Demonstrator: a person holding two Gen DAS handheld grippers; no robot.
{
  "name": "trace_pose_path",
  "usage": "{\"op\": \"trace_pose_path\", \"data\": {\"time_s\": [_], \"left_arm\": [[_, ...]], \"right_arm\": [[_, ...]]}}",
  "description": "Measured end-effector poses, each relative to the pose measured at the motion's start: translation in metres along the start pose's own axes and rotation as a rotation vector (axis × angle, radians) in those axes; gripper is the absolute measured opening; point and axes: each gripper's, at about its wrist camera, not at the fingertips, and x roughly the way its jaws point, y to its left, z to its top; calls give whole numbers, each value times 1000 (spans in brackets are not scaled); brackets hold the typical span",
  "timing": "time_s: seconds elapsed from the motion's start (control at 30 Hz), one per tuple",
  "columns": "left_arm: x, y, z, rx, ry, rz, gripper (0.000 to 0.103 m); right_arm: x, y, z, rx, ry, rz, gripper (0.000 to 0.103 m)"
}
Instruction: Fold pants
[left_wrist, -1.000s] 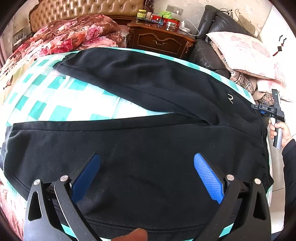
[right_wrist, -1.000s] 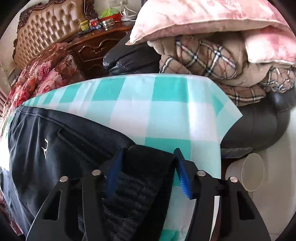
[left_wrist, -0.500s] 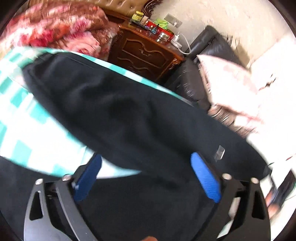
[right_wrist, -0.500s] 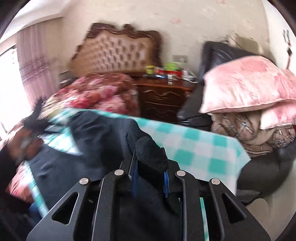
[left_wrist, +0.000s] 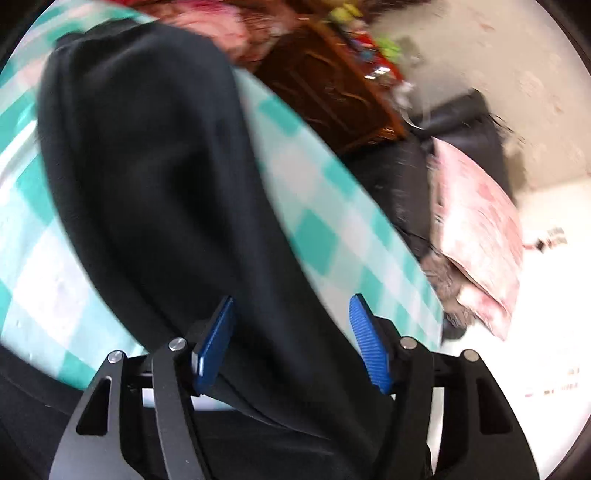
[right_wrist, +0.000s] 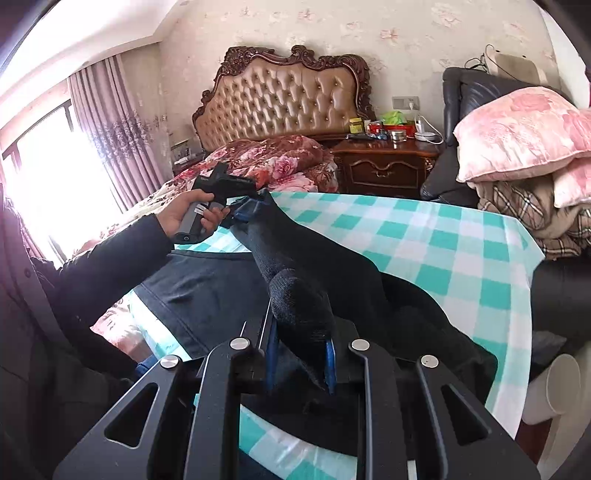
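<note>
Black pants (right_wrist: 317, 273), soft, limp, sagging over the checkered tablecloth (right_wrist: 443, 240): right gripper (right_wrist: 301, 360) clenching the ribbed waistband; left gripper (left_wrist: 291, 343) closing astride the far leg; best gripped along thick edges.

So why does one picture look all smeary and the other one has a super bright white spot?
Left wrist view: the nightstand and pink pillow are smeared by motion blur, while the left gripper, its jaws closing around the black pants, looks sharp. Right wrist view: mostly crisp, but the window glares white, and the fisheye lens bends the checkered cloth.
</note>
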Motion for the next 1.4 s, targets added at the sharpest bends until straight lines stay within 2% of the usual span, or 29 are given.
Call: {"op": "trace_pose_path", "data": {"time_s": [0.07,0.13,0.2,0.27,0.3,0.37,0.43,0.5,0.57,0.63,0.73,0.8,0.83,0.87,0.9,0.97,1.03,1.13,1.3,1.4], "left_arm": [[5,10,4,-40,1,21,63],[14,20,11,-82,17,-16,62],[18,18,23,-62,24,-45,62],[23,15,35,-35,39,-39,43],[27,16,43,-37,58,-36,7],[25,22,54,-57,82,-59,8],[-1,21,50,-21,44,-78,8],[-42,20,27,12,-24,-109,8],[-83,27,-10,39,-83,-122,8],[-119,48,-66,67,-110,-121,8],[-133,89,-149,79,-68,-100,8],[-123,114,-187,65,-26,-56,8],[-116,122,-199,62,-9,-37,8],[-110,129,-208,65,0,-13,8],[-105,134,-215,64,-3,9,8],[-105,137,-218,63,-11,0,8],[-108,134,-217,101,-24,5,8],[-108,134,-213,101,-23,-6,8],[-109,143,-219,78,-17,-25,10],[-111,146,-217,65,-16,-40,18]], "right_arm": [[-1,-1,-2,-1,4,-4,22],[1,0,-5,-15,22,-7,22],[5,4,-8,-35,46,-10,22],[8,6,-11,-56,75,-11,22],[10,6,-13,-63,88,-11,22],[12,-1,-19,-47,119,-32,22],[12,-16,-24,1,133,-69,23],[10,-37,-26,75,124,-104,23],[5,-65,-32,189,105,-139,24],[1,-92,-44,314,86,-178,26],[3,-117,-63,472,110,-233,29],[5,-129,-80,603,135,-221,34],[4,-130,-84,647,138,-216,48],[-1,-130,-89,699,142,-232,70],[-3,-129,-93,724,144,-245,75],[-10,-125,-102,805,148,-240,75],[-21,-124,-115,905,109,-196,76],[-33,-123,-129,1011,41,-127,77],[-20,-123,-130,1023,61,-155,78],[-20,-127,-130,1045,70,-185,77]]}}
